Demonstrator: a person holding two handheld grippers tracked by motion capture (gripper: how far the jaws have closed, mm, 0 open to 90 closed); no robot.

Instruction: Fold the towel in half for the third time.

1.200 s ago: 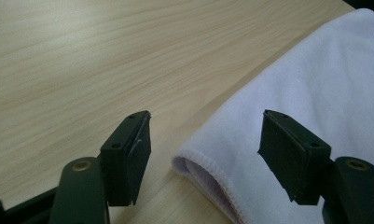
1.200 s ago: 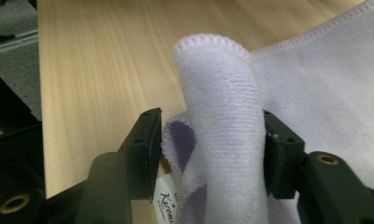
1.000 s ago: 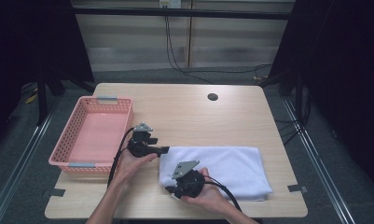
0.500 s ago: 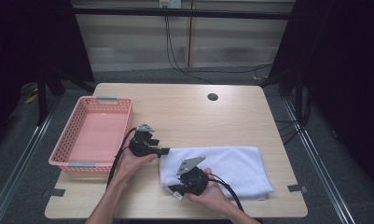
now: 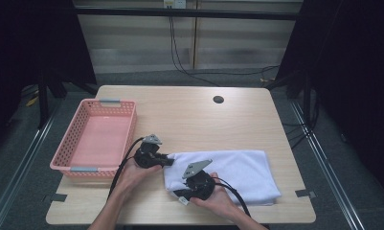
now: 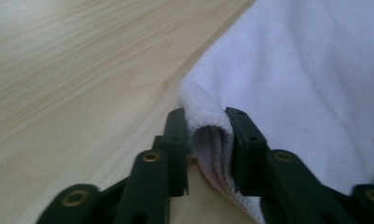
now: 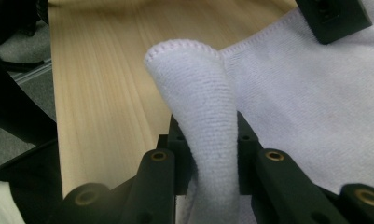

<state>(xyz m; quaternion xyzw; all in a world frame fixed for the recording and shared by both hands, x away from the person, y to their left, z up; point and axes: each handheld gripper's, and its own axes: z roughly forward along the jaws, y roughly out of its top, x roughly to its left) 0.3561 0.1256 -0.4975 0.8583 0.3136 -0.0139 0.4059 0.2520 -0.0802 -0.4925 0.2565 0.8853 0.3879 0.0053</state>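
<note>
The place looked like a lab or recording studio rather than a home. A plain light wooden table (image 5: pixel 189 120) with a cable hole (image 5: pixel 218 99) stood on grey carpet, hemmed in by black curtains (image 5: pixel 352 72) on both sides, with metal rails (image 5: pixel 17 167) along the floor. Loose cables (image 5: pixel 180 52) hung down a pale panelled wall behind, and strips of tape (image 5: pixel 304 193) marked the table's near corners.

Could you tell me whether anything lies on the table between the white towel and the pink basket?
Nothing visible does. Bare wood separates the white towel from the pink basket; both the left gripper and right gripper are clamped on its left edge.
</note>
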